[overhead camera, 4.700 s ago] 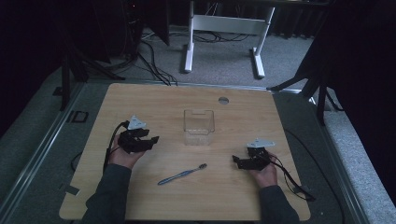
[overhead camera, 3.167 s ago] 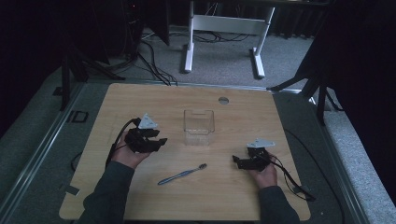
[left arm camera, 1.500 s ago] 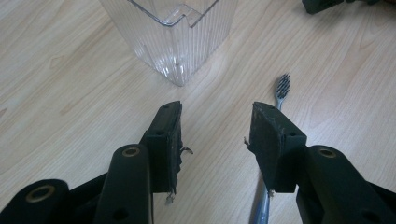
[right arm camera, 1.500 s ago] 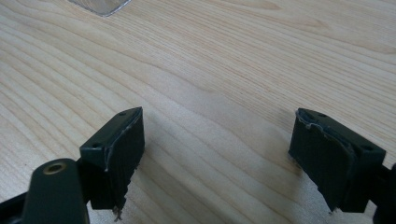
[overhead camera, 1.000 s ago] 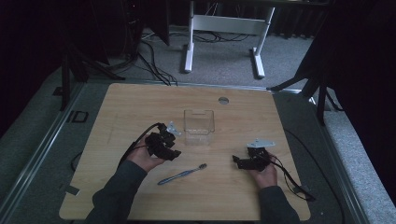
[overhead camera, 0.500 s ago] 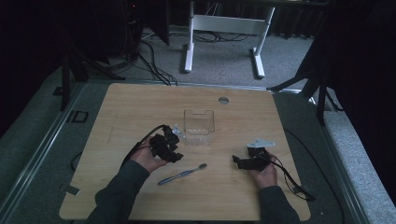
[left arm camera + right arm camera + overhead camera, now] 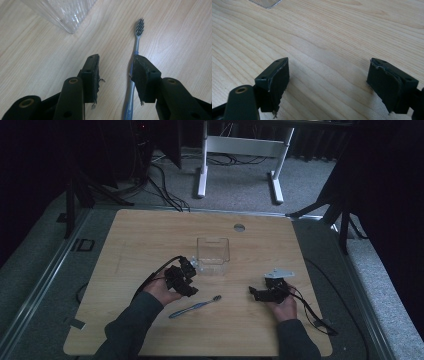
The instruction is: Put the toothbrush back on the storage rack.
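On grey carpet – wooden table (image 7: 150,235) | left tool (image 7: 115,72) apart, closing, astride toothbrush (image 7: 136,50) | right tool (image 7: 328,82) wide, empty

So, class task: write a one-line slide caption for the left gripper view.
Left gripper open over the wooden table, toothbrush beside one finger, clear container at top.

floor: grey carpet (image 7: 240,175) | furniture: white desk frame (image 7: 240,150), wooden table (image 7: 150,235) | light: dim, dark surroundings

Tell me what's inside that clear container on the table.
Nothing shows inside the clear container; the wood of the table shows through its walls. The toothbrush lies outside it, on the table in front.
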